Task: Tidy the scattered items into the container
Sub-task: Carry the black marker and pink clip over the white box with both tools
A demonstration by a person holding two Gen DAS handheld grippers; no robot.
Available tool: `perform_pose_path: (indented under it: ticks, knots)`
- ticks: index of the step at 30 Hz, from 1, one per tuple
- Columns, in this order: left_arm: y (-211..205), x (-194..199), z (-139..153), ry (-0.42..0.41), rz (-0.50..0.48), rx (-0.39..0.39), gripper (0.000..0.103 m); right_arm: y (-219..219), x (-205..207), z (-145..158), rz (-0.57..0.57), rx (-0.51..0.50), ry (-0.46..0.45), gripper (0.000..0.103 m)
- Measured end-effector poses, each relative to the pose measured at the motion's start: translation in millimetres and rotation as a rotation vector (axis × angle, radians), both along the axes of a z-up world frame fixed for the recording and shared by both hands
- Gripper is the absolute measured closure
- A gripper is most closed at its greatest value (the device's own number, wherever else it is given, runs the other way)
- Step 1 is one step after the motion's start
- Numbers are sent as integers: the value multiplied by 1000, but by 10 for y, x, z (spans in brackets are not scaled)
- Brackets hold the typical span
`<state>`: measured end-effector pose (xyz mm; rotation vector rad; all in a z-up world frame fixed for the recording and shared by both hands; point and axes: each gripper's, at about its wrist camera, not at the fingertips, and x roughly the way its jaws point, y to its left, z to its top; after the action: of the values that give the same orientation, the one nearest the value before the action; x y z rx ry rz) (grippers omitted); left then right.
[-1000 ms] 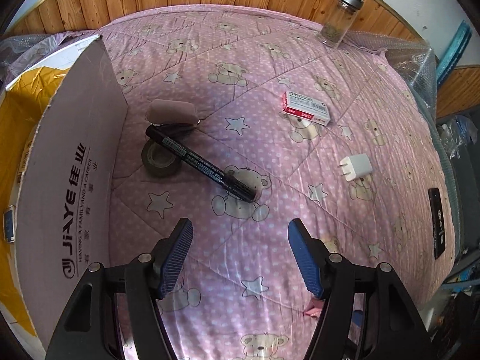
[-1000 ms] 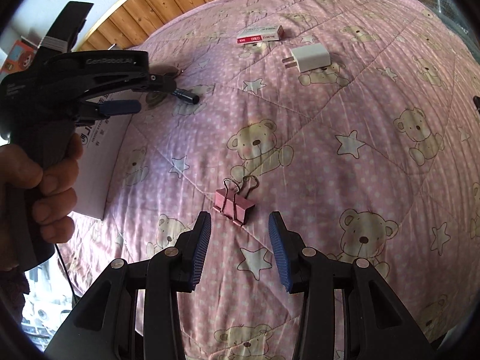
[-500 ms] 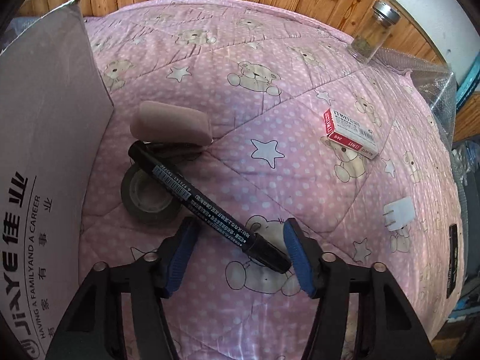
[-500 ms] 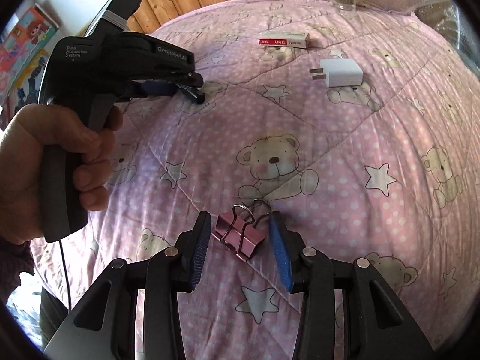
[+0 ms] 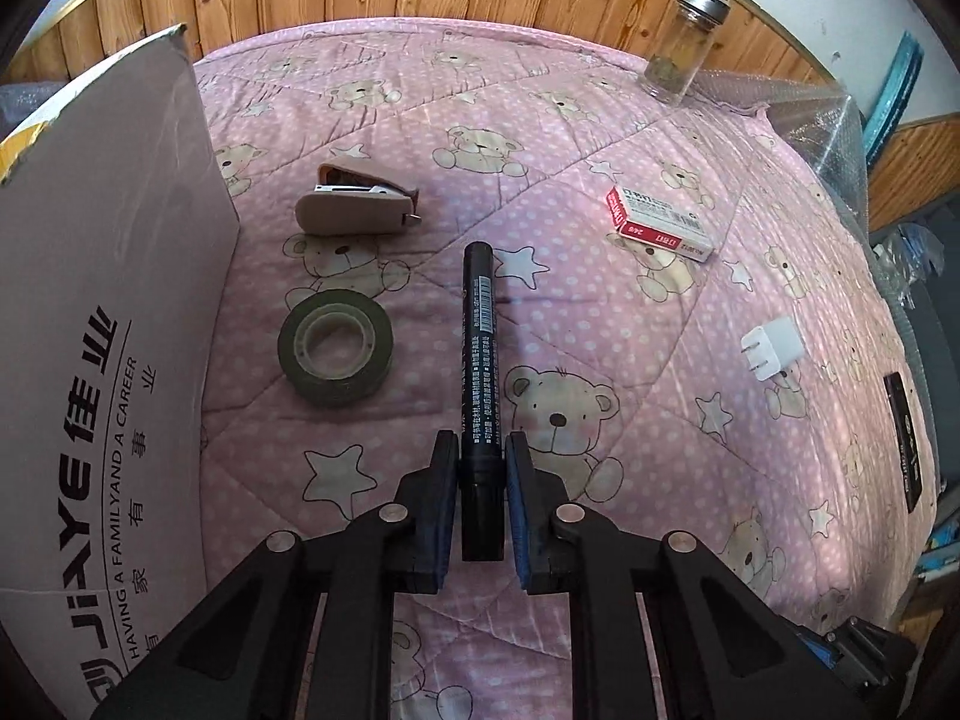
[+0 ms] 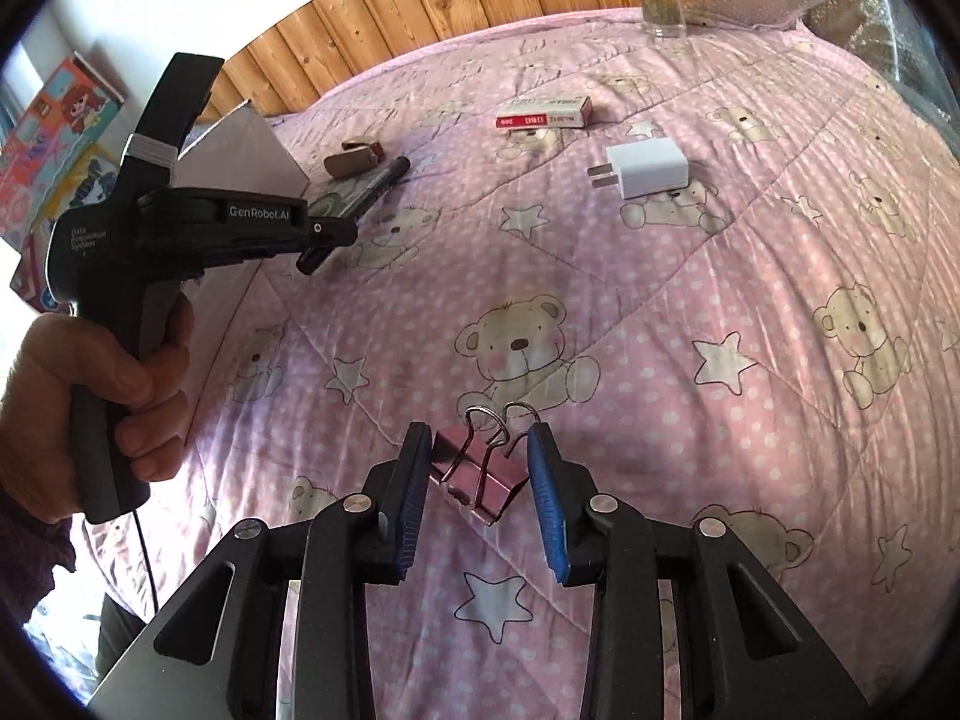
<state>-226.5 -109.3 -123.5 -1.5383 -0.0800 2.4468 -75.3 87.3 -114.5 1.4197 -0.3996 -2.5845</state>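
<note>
My left gripper (image 5: 482,450) is shut on the cap end of a black marker (image 5: 478,324), which points straight ahead over the pink bear quilt (image 5: 600,312). In the right wrist view the left gripper (image 6: 324,240), in a person's hand, holds the marker (image 6: 384,180) beside the cardboard box (image 6: 252,150). My right gripper (image 6: 480,438) is open and straddles a pink binder clip (image 6: 474,474) lying on the quilt; the left pad touches the clip's body. The box's flap (image 5: 102,330) stands at the left.
On the quilt lie a tape roll (image 5: 336,348), a beige stapler (image 5: 357,207), a red and white staple box (image 5: 660,222), a white charger (image 5: 771,348) and a flat black item (image 5: 903,438). A glass jar (image 5: 684,42) stands by the wooden wall.
My left gripper closed on the marker and turned it in line with the fingers, off the tape roll. My right gripper moved forward until its fingers flank the binder clip, and narrowed slightly.
</note>
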Motion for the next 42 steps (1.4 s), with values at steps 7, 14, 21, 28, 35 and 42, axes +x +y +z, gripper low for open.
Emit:
perform_pose_path:
  ticks: [7,14,21,28,35,42]
  knots:
    - [112,79,42,1,-29,13,87,93,-5,36,-22,-14,0,68]
    - [137,276,70,-15,-45,10,87,89,40,52,-22,-13,-6,68]
    - [103,527,134,-25,-55,12,86,97,142,138,-34,8,4,68]
    - [116,743,208,-24,-74,14,86,65,255,199,-31,27,6,68]
    - [158,746,-75,-86,-72,-29,80,-22,349,183,-10,35,-5,68]
    - [353,539,-107,1,-134,-79,89,4,364,192,-16,39,-6,68]
